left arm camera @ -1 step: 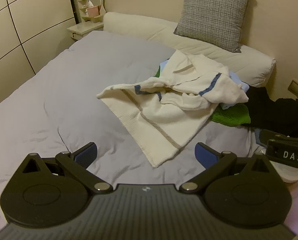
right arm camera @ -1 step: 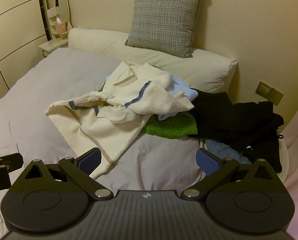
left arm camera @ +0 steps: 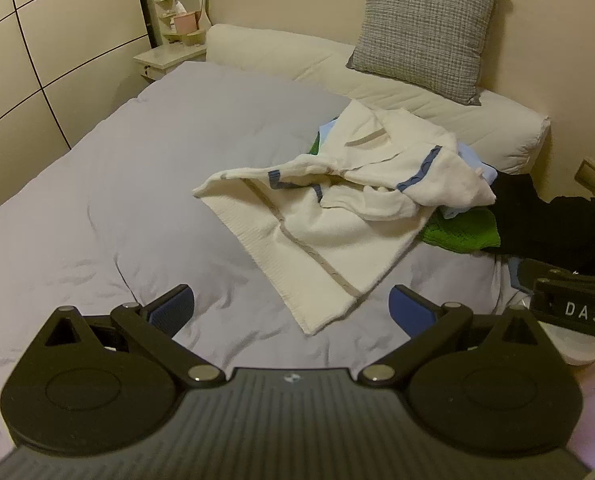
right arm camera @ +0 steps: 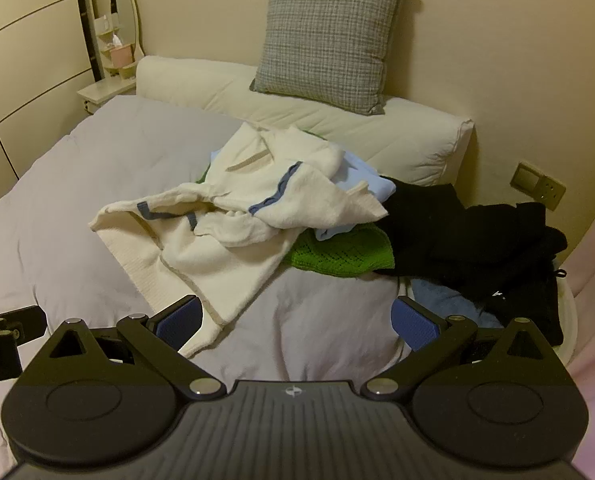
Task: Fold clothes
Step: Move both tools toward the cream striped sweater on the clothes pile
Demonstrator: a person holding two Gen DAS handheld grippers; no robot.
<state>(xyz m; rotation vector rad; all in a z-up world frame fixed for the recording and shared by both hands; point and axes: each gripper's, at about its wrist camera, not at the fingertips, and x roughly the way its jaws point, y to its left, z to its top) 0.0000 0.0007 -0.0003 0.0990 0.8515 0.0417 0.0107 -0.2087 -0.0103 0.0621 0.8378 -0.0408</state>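
Both tongs spread wide, nothing btwn: left tongs point(left arm camera: 291, 310), right tongs point(right arm camera: 295, 320). Cream knit cardigan w/ blue trim point(left arm camera: 329, 216) at 12 o'clock on lilac-sheeted bed point(left arm camera: 137, 200).

Two grippers are counted: the left gripper point(left arm camera: 291, 310) and the right gripper point(right arm camera: 295, 322), each with two blue pads, four in all. One bed point(left arm camera: 157, 184) is seen, and on it one long white bolster point(left arm camera: 417, 96) and one grey checked cushion point(left arm camera: 425, 32) at the head edge. In the pile towards the bed's right edge, one cream garment point(left arm camera: 337, 216), one green knit point(right arm camera: 341, 256), one light blue piece point(right arm camera: 361, 184) and black clothing point(right arm camera: 477, 236) of uncertain number are counted. One oval mirror point(right arm camera: 123, 12) and one wall socket plate point(right arm camera: 537, 186) are seen.
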